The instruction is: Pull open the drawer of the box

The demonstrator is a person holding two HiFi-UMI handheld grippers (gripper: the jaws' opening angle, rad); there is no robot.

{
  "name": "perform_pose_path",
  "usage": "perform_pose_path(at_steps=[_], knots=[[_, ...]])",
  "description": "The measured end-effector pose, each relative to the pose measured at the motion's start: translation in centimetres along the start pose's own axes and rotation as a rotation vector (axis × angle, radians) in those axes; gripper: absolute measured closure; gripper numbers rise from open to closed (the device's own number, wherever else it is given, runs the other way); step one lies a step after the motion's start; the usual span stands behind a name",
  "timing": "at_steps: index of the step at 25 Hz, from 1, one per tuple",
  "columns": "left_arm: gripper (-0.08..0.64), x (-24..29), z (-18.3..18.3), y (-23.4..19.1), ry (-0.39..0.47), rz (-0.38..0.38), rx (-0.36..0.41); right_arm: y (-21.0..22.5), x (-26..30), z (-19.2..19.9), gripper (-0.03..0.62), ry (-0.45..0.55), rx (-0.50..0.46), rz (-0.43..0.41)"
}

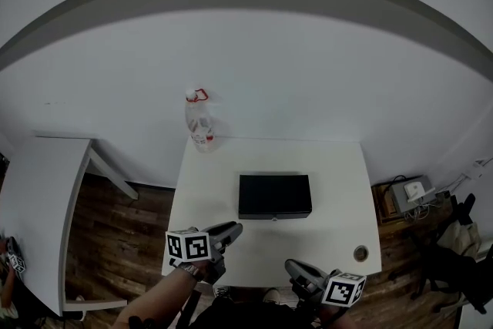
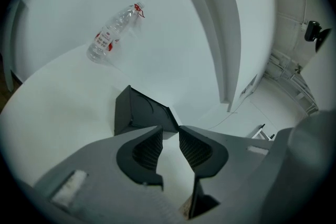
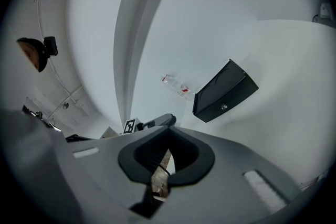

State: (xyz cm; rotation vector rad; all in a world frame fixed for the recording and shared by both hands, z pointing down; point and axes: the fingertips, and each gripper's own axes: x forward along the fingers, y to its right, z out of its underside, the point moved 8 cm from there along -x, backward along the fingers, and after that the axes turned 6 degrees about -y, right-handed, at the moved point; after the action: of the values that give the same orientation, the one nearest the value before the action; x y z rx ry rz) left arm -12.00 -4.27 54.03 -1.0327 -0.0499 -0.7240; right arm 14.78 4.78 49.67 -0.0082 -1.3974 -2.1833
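A flat black box (image 1: 274, 196) lies in the middle of the white table (image 1: 339, 173), its drawer front with a small knob (image 1: 273, 218) turned toward me and flush with the box. My left gripper (image 1: 231, 229) hovers over the table's near left part, short of the box, open with nothing between its fingers. In the left gripper view the box (image 2: 139, 113) sits just beyond the gripper (image 2: 170, 131). My right gripper (image 1: 293, 267) hangs at the table's near edge, shut and empty. The right gripper view shows the box (image 3: 224, 92) and its knob (image 3: 224, 107) far off.
A clear plastic bottle (image 1: 201, 127) with a red label stands at the table's far left corner. A small round object (image 1: 360, 253) lies near the front right corner. A second white table (image 1: 38, 196) stands to the left, and cluttered gear (image 1: 408, 196) sits on the floor at right.
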Motion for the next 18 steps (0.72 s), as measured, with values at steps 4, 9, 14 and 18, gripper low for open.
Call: perform_pose_path(at_steps=[4, 9, 14, 18], knots=[[0.440, 1.8, -2.2, -2.1, -0.024, -0.061, -0.004, 0.2, -0.4, 0.1, 0.586, 0.020, 0.012, 0.027], [0.422, 4.3, -4.5, -5.1, -0.087, -0.160, 0.015, 0.5, -0.6, 0.2, 0.586, 0.038, 0.031, 0.070], [0.420, 6.6, -6.1, -7.3, -0.143, -0.227, 0.024, 0.6, -0.8, 0.3, 0.586, 0.059, 0.056, 0.087], [0.420, 8.0, -6.9, -8.3, -0.177, -0.253, 0.049, 0.6, -0.9, 0.3, 0.586, 0.085, 0.073, 0.100]])
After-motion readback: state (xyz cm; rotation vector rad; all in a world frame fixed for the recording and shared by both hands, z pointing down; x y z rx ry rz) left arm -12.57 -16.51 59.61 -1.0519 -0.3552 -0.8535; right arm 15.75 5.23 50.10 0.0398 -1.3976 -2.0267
